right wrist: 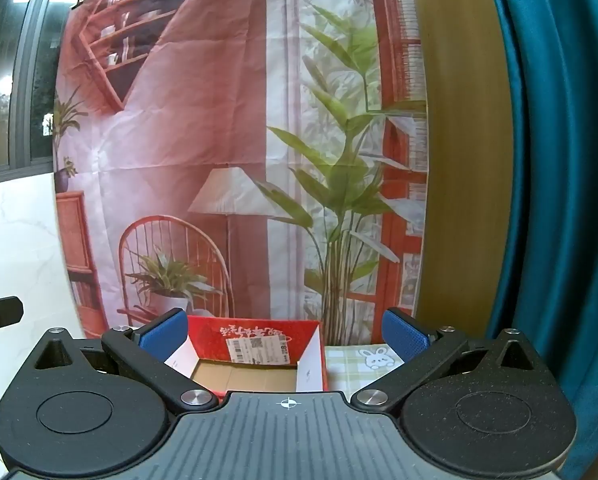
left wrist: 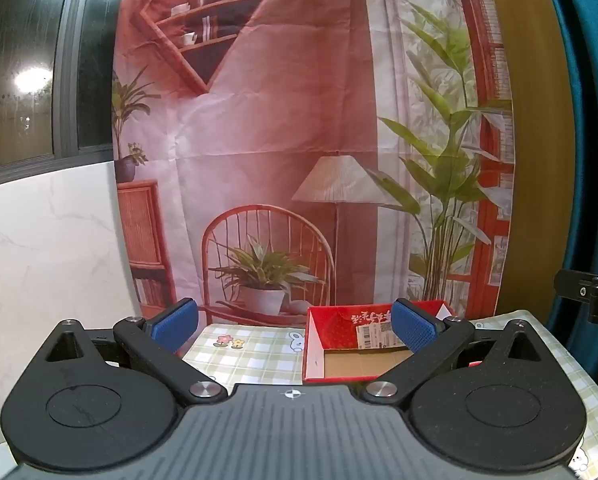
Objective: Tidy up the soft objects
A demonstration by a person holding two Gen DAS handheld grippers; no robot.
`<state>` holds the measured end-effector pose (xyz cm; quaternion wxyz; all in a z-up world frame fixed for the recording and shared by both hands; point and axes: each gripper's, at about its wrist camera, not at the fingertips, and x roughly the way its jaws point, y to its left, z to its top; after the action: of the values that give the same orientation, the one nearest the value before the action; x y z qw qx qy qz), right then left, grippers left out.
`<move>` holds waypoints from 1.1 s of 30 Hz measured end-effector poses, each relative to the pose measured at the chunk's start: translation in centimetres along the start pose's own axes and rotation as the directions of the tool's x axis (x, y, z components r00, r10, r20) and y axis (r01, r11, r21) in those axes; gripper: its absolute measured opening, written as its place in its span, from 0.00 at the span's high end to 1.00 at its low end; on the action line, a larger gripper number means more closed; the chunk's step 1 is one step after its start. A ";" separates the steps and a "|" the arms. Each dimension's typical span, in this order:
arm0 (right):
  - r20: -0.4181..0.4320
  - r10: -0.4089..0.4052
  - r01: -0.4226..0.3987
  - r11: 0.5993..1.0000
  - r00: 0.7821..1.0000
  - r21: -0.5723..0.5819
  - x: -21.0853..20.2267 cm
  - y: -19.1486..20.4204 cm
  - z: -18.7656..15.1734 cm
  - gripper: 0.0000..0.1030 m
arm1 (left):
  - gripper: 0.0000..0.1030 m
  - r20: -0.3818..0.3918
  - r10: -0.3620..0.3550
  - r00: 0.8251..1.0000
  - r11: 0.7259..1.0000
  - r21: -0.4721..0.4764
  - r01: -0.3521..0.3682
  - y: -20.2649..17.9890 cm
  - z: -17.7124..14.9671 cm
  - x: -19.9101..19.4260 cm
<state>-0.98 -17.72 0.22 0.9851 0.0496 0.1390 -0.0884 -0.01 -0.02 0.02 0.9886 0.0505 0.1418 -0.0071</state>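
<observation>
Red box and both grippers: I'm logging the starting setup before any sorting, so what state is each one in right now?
Red box: open-topped, upright on the checked tablecloth; the floor that shows is bare cardboard, no soft objects visible inside.
Left gripper: open, holding nothing.
Right gripper: open, holding nothing.
Shipping label: stuck on the box's inner back wall.

Checked tablecloth (left wrist: 251,354) – red box (left wrist: 341,326) atop
</observation>
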 end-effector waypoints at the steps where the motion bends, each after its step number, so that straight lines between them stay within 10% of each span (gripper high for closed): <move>1: 0.000 0.000 0.000 1.000 1.000 0.000 0.0 0.0 0.0 0.00 | 0.00 -0.001 0.000 1.000 1.000 -0.002 0.000 0.0 0.0 0.0; 33: -0.002 -0.001 0.001 1.000 1.000 0.000 0.0 -0.3 -0.2 0.00 | 0.00 0.011 0.002 1.000 1.000 0.001 -0.002 0.1 -0.1 -0.3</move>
<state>-1.12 -18.02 0.02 0.9849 0.0494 0.1402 -0.0890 -0.27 0.09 0.03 0.9893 0.0513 0.1361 -0.0063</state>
